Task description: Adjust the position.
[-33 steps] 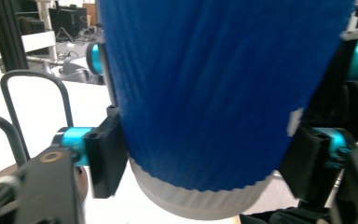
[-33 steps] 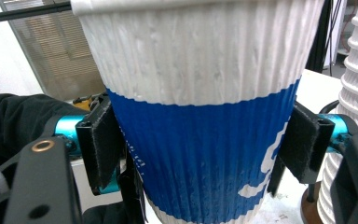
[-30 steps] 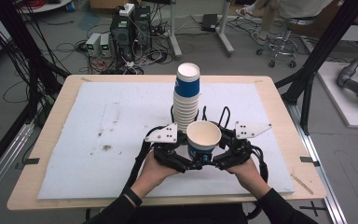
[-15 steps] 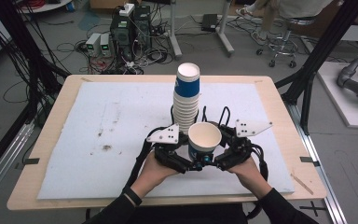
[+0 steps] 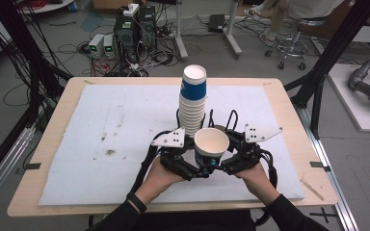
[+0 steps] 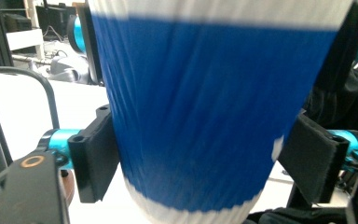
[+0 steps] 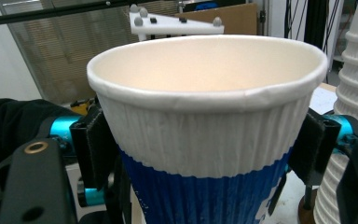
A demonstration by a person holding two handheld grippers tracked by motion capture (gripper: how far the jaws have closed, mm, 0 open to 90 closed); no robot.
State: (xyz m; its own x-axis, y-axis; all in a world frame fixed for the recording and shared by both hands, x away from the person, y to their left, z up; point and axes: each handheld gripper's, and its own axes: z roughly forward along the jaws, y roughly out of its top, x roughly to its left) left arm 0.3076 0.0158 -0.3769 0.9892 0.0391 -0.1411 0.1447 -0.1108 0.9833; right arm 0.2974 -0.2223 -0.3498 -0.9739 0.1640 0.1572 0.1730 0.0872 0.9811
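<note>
A blue and white ribbed paper cup [image 5: 211, 144] is held upright just in front of a tall stack of the same cups [image 5: 193, 103] on the white mat. My left gripper [image 5: 191, 166] has it low on the blue band [image 6: 205, 116]. Its jaws have just been opening, and both pads touch the cup's sides. My right gripper [image 5: 230, 163] takes the cup [image 7: 205, 140] higher up, near the white rim. Its jaws have just been closing, and its pads press on both sides. The stack [image 7: 354, 70] rises at the right of the right gripper view.
The white mat [image 5: 115, 125] covers most of the wooden table [image 5: 67, 101], with a few dark specks left of centre. Black frame posts [image 5: 327, 57] stand at the table's corners. Electronics boxes and cables [image 5: 125, 38] lie on the floor beyond the far edge.
</note>
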